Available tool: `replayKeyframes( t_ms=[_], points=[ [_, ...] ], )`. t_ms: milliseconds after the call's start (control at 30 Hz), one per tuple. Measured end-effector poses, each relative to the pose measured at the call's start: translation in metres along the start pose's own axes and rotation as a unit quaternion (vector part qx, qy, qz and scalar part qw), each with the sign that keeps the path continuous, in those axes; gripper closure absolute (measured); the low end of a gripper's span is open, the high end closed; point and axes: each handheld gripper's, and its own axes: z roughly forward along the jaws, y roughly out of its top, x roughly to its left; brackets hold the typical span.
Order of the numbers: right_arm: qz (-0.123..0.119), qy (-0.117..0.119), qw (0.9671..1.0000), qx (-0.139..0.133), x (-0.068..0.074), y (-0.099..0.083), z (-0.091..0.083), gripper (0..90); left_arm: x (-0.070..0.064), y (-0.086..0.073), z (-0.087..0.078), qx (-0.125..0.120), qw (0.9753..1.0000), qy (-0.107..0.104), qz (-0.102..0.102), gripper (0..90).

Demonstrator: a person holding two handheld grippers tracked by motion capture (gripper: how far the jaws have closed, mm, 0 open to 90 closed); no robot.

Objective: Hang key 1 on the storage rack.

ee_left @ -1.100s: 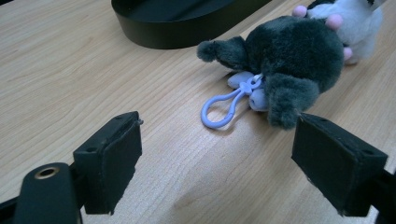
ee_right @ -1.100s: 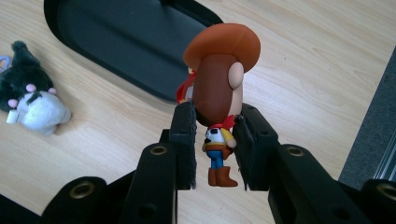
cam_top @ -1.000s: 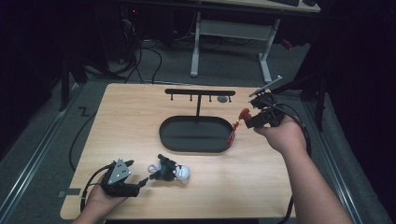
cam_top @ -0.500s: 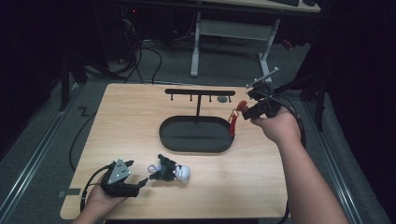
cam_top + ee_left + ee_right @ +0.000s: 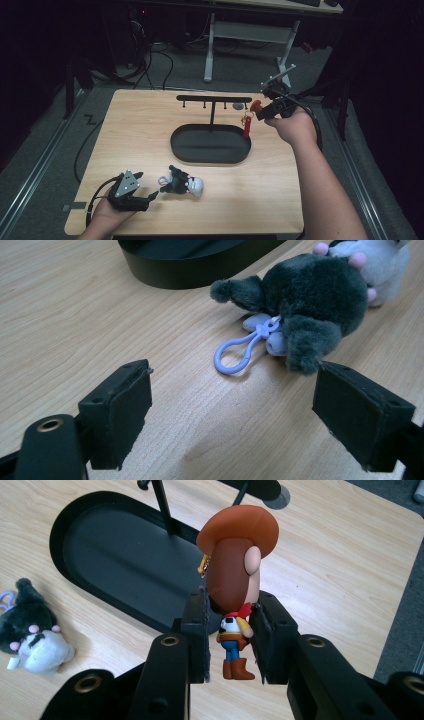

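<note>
Black oval tray below right claw clenching cowboy figure; left claw released near plush.

High view: the bench is evenly lit from above; everything beyond its edges falls into near-black, and fine detail is soft. The black tray reads as a flat dark oval with no visible glare.

Left gripper view: bright, diffuse light; wood grain is crisp near the plush toy, which casts a soft shadow on the bench; the left tongs are slightly blurred at close range.

Right gripper view: good light; the cowboy figure is sharp, with a faint sheen on its hat; the right tongs are soft in the foreground, and lines bend towards the frame edges.
</note>
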Motion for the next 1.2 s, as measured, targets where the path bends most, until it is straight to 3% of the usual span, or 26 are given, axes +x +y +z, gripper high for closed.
replayKeyframes(
  t_ms=[300, 733, 1200],
  points=[
    [-0.001, 0.003, 1.0, 0.0, 0.001, 0.01, 0.007, 70.7, 0.001, 0.0, 0.0, 0.0, 1.0, 0.0, -0.001, 16.2],
    [0.006, -0.011, 0.9999, -0.001, -0.005, 0.019, 0.014, 70.7, 0.001, 0.0, 0.001, 0.001, 1.0, -0.001, 0.0, 16.2],
    [0.016, -0.01, 0.9996, 0.022, -0.008, 0.005, 0.04, 70.6, 0.001, 0.0, 0.001, 0.002, 1.0, -0.002, 0.001, 16.2]
  ],
)
